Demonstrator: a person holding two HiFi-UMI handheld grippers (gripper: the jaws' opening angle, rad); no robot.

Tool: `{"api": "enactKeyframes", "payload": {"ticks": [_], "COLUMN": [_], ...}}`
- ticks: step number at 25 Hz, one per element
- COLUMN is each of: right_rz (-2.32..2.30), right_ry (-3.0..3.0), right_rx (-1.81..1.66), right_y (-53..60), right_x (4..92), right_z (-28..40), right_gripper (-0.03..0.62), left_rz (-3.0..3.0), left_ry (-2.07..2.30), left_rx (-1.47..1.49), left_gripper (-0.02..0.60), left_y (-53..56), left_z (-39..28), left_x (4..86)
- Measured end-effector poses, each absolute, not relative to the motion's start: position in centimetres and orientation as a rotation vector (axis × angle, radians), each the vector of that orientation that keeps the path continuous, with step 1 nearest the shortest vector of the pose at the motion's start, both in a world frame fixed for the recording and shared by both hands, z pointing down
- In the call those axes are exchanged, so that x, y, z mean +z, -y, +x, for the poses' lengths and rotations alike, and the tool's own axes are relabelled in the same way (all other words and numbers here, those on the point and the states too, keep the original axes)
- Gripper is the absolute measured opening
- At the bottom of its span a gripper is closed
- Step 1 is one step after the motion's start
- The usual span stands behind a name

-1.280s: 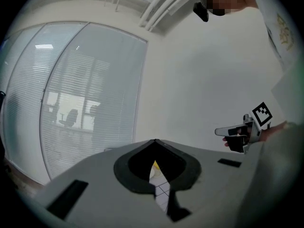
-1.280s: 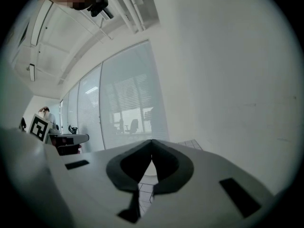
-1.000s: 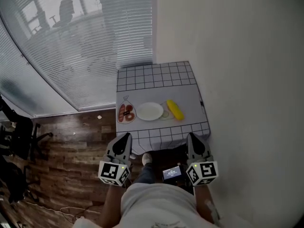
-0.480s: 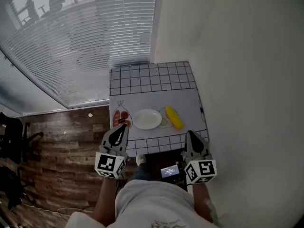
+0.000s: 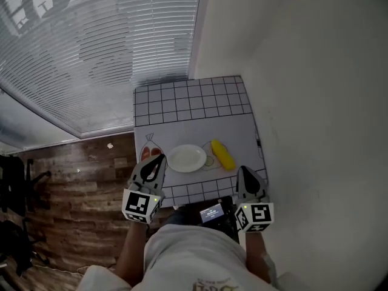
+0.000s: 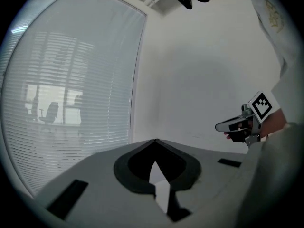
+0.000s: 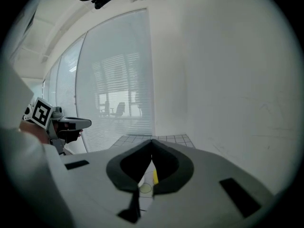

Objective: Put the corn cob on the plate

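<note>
The left claw [image 5: 159, 159] and right claw [image 5: 245, 170], both closed and empty, hover at the tabletop [image 5: 194, 102] edge, where the corn cob [image 5: 223, 155] lies near the plate [image 5: 187, 158].

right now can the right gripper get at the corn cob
Probably yes: the corn cob lies just ahead of the right gripper with nothing between them, though its jaws are shut and would have to open first.

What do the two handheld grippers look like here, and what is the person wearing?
Both the left gripper and right gripper are grey with dark tapering jaws, each carrying a white cube printed with black square markers. The person wears a white top.
</note>
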State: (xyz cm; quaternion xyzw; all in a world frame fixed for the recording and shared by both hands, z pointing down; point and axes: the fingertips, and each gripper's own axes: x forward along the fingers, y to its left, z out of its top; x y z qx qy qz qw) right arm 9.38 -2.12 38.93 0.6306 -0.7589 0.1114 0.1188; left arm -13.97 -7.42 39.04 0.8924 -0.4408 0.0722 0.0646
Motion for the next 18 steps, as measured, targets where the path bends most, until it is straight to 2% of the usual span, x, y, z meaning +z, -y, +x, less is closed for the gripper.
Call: {"api": "enactKeyframes", "payload": {"ticks": [18], "right_rz": [1.675], "right_ry": [2.233], "right_rx": [0.426], "right_y": [5.2], "right_x": [43.8], "right_z": [12.2], "right_gripper": [0.008], "left_rz": [2.671], "left_ry": [1.243], "left_rx": [0.327], "left_gripper": [0.008], "left_y": [13.2], "left_z": [-8.6], "left_x": [41.1]}}
